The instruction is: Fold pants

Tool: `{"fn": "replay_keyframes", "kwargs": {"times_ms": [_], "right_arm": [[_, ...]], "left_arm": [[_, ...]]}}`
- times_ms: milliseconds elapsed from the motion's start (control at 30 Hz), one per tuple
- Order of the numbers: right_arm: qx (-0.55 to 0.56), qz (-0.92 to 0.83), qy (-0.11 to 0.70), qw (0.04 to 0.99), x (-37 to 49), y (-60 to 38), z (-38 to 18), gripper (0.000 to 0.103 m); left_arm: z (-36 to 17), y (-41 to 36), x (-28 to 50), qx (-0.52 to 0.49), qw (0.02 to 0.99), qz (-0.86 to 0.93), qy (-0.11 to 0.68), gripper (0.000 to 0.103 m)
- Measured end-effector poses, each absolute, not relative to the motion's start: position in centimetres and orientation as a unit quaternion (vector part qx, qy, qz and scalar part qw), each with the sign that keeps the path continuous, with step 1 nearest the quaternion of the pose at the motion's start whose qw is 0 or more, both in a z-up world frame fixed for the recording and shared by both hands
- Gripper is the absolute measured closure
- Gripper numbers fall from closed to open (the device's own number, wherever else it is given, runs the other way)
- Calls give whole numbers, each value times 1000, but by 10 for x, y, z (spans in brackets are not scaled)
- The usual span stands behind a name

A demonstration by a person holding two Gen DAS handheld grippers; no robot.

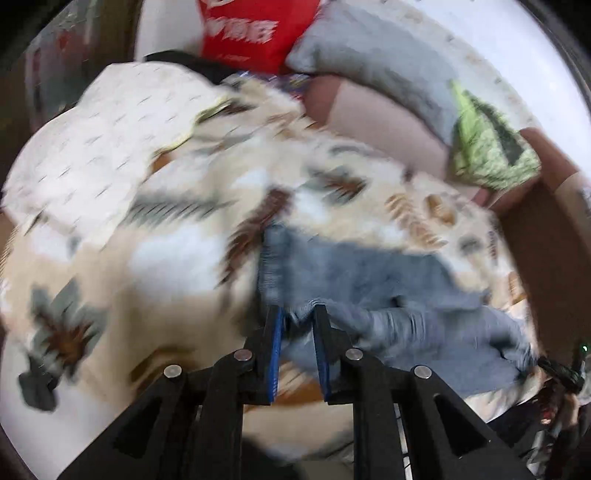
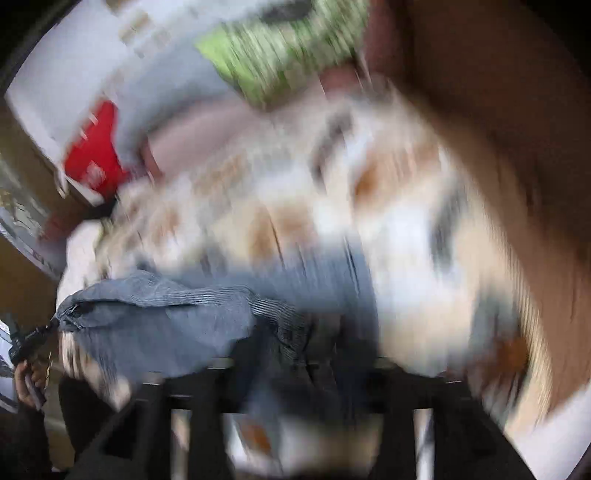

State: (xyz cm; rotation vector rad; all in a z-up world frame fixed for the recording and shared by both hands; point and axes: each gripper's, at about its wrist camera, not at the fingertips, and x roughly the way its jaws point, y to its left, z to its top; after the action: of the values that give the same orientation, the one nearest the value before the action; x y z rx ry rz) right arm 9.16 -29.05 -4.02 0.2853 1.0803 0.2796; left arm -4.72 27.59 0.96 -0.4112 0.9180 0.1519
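patterned cream bedspread (image 1: 177, 229) with grey and brown leaf motifs covers the surface; white dotted quilt (image 1: 99, 136) lies at its far left, red bag (image 1: 251, 29), grey pillow (image 1: 373, 59) and green patterned cushion (image 1: 487, 144) along the back. blue-grey pants (image 1: 373, 280) lie bunched at centre. left gripper (image 1: 298, 317), jaws narrowed, pinches a pants edge between blue pads (image 1: 277, 347). right gripper (image 2: 306, 354) is smeared by blur; cloth drapes over it, grip cannot be told.
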Motion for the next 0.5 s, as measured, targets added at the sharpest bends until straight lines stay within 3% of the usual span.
{"fn": "replay_keyframes", "kwargs": {"times_ms": [133,200,267,467,500], "right_arm": [[187,102,520,827,63,-311,-53,38],[220,96,501,832,66,-318,-38,35],[241,98,485,835,80,-317,-27,35],[231,77,559,792,158,-289,-55,36],[223,67,579,781,166,-285,-68,43]], "left_arm": [[31,281,-50,-206,880,110,413,85],[42,263,-38,-193,893,94,396,80],[41,245,-27,-185,896,77,396,68],[-17,195,10,-119,881,90,449,64],[-35,195,15,-117,871,98,467,64]]}}
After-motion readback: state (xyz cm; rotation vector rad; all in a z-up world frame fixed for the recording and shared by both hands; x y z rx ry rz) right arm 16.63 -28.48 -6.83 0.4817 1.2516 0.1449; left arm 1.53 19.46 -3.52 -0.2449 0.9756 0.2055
